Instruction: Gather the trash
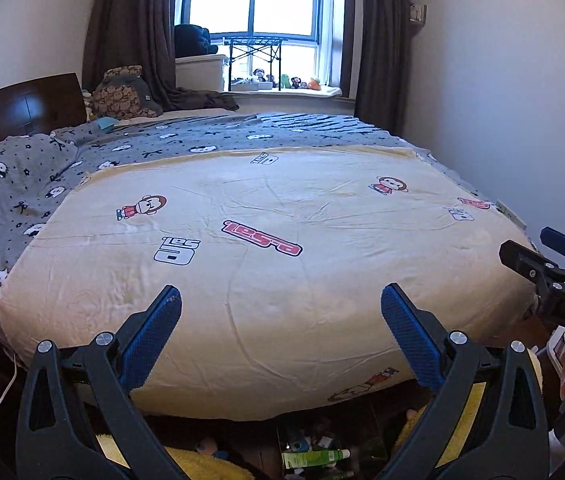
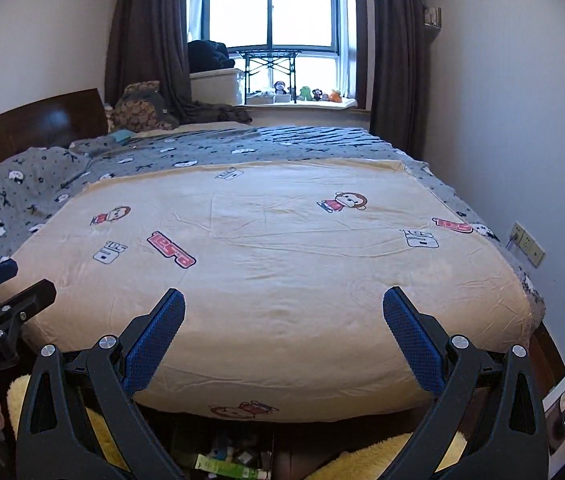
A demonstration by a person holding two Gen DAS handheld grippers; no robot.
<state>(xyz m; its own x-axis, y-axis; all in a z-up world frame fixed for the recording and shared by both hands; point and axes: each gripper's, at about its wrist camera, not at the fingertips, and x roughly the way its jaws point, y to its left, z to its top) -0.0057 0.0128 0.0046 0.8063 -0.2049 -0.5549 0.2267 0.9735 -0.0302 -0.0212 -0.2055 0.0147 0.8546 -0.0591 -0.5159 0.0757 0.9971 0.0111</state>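
Trash, a green plastic tube (image 1: 314, 458) among small litter, lies on the floor under the foot of the cream cartoon-print bed (image 1: 266, 280), so I hold my left gripper (image 1: 281, 306) and right gripper (image 2: 283, 308) wide open (both empty) above it, ready to descend.

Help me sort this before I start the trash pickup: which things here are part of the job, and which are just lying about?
Job:
- green tube on the floor at the foot of the bed
- small clutter beside it
- left gripper and right gripper, jaws open and holding nothing

Lying about:
- cream blanket
- grey bedspread
- windowsill toys
- folding rack
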